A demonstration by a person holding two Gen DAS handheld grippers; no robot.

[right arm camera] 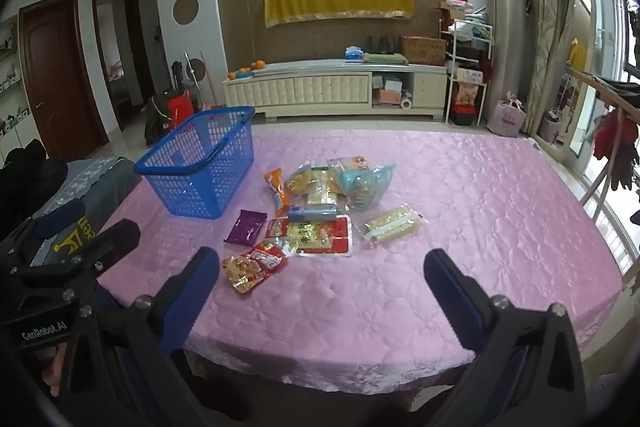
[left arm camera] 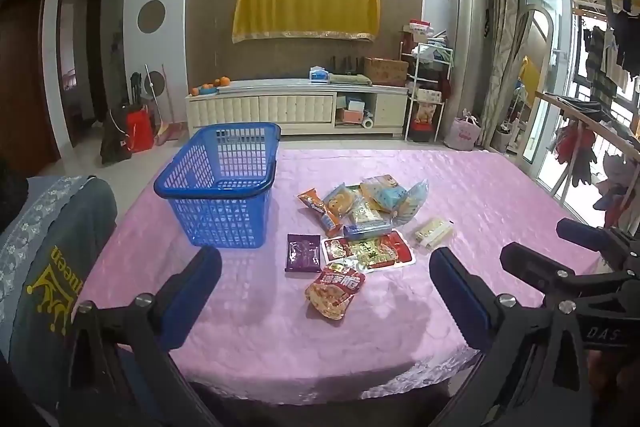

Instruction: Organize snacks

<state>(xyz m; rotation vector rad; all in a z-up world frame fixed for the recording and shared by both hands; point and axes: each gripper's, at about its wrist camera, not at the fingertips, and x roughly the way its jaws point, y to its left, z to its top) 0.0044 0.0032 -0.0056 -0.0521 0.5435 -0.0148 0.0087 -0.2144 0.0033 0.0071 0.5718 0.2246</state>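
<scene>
From the left wrist we see our left tool (left arm camera: 326,277) wide open and holding nothing. The blue basket (left arm camera: 220,187) stands near the left edge of the pink surface (left arm camera: 500,195), the snack packets (left arm camera: 356,223) just beside it.

From the right wrist, our right tool (right arm camera: 322,273) is also wide and holds nothing; a pale packet (right arm camera: 394,225) lies slightly apart from the pile.
</scene>
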